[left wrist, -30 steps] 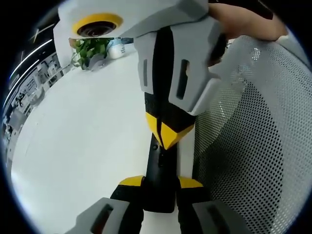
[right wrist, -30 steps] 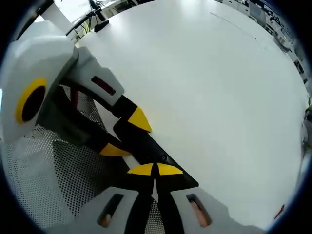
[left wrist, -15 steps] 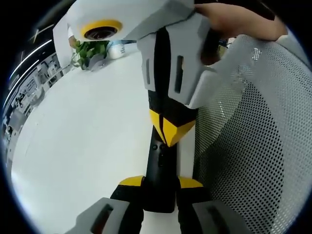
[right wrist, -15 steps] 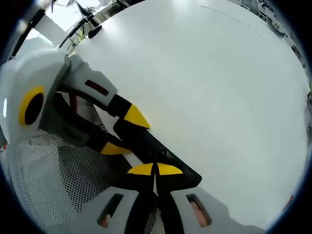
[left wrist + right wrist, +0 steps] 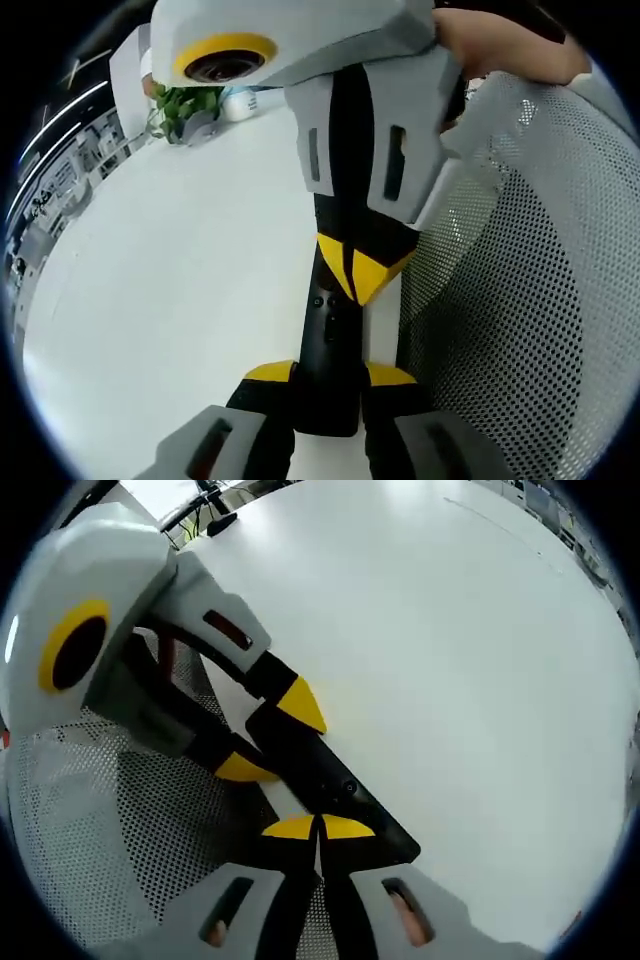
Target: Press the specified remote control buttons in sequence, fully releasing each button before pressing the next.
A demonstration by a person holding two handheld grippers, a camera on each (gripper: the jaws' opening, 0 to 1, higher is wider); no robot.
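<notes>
The left gripper point(image 5: 325, 372) has its yellow-tipped jaws clamped on the near end of a slim black remote control point(image 5: 327, 350), one jaw on each long edge. The remote runs straight ahead from those jaws, held above the white surface point(image 5: 170, 290), with small dark buttons showing just ahead of the grip. In the left gripper view the right gripper point(image 5: 356, 270) comes down from ahead, its two yellow tips pressed together into a single point that rests on the remote's upper face, just beyond the buttons. A second ago that point sat a little nearer the left jaws and slightly to their left; it now stands more squarely over the remote, and the gripper's grey body looms larger.

In the right gripper view, the right gripper point(image 5: 318, 828) shows its jaws fully closed, with nothing between them, tips touching the remote control point(image 5: 325, 785), which slants away to the left into the left gripper point(image 5: 272, 735). To the right of the left jaws lies grey perforated mesh point(image 5: 510, 300). A potted plant point(image 5: 185, 105) stands far ahead to the left.
</notes>
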